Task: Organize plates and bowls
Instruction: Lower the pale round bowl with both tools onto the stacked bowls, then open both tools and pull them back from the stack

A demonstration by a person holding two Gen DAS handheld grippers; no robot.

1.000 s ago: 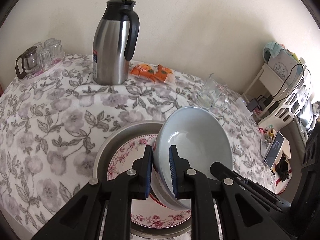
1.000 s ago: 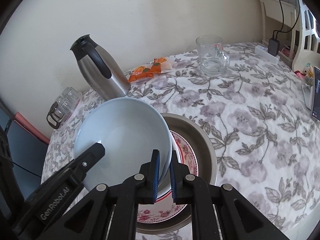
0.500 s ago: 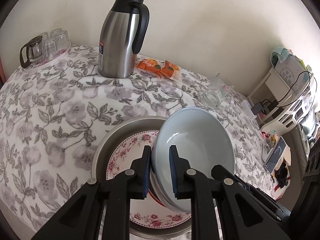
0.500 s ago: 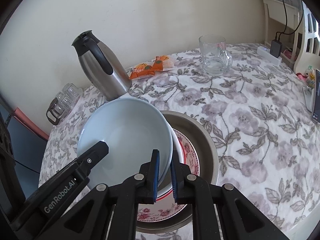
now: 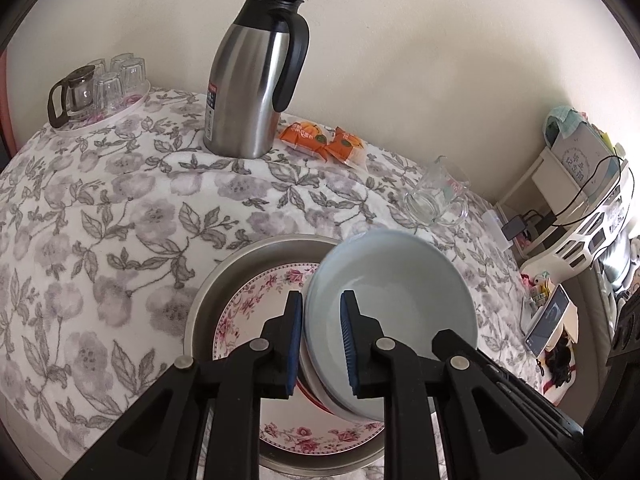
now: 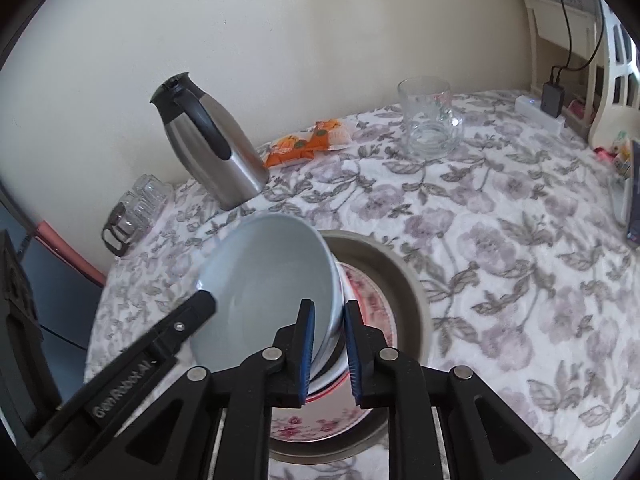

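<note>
1. Step in hand, as judged: setting the pale blue bowl [image 5: 394,300] down into the stack, on a white bowl with a red band [image 6: 338,376] beneath it, itself on the floral plate [image 5: 248,312] inside the metal basin [image 5: 208,308].
2. Left gripper [image 5: 320,344]: blue pads straddling the bowl's near rim, one inside, one outside, apparently pinching the wall.
3. Right gripper [image 6: 328,352]: jaws opening, with the rims of both bowls between them; outer pad seemingly off the wall, a sliver of gap visible.
4. Next move, probably: letting go on both sides, then lifting the fingers straight off the rim so the tilted bowl settles level rather than tipping.
5. Left view only: plate pattern left of the fingers, glass teapot and cups on a tray [image 5: 100,92] far beyond.
6. Right view only: the red-banded bowl's edge below the fingers, the other gripper's finger over the rim at left.
7. Both views: steel thermos [image 5: 256,80], orange snack packets [image 6: 308,146], glass mug [image 6: 430,128], well beyond the fingertips.
</note>
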